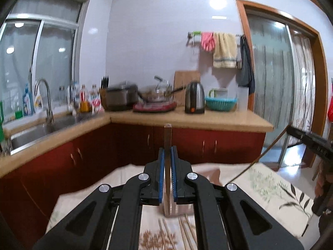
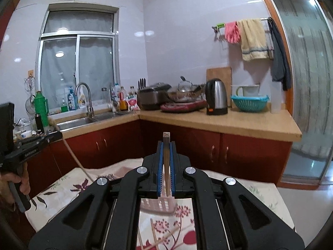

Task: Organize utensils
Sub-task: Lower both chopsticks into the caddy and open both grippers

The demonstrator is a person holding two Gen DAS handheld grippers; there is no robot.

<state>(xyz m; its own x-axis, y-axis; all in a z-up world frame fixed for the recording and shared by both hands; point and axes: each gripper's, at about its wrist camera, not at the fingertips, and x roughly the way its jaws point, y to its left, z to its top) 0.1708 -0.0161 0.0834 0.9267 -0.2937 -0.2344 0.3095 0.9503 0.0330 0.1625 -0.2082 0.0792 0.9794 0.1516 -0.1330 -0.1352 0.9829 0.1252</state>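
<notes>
Kitchen fittings are recorded behind both claws: an L-shaped counter [image 2: 218, 123] on red cabinets, with a sink [image 2: 83, 123] under the window [image 2: 79, 62]. A kettle [image 2: 216, 96] is noted on the counter and serves as the landmark. Left of the kettle a wok [image 2: 185, 93] on a red cooker and a dark rice cooker [image 2: 153, 98] are seen; right of the kettle a teal basket [image 2: 249, 103] is placed; behind the kettle a wooden board [image 2: 219, 74] is leaned on the wall. Above and right of the kettle, a pink glove and a beige towel [image 2: 252, 39] are hung on a rail.

The left claw [image 1: 168, 152] is held nearly level, well in front of and below the kettle. Its blue pads are closed on a wooden chopstick [image 1: 167, 134], which is gripped upright with its squared end projecting above the tips. The right claw [image 2: 166, 148] is held in the same near-level pose and is likewise clamped on an upright chopstick [image 2: 166, 139]. In the right wrist view the left-hand tool, gripped by a hand [image 2: 18, 182], is seen at the left edge.

Below both claws a surface [image 2: 62, 193] covered by a leaf-and-flower cloth is recorded. On it a pale slotted holder [image 2: 160, 205] and further loose chopsticks [image 2: 164, 236] are seen, partly hidden by the claw frames.
</notes>
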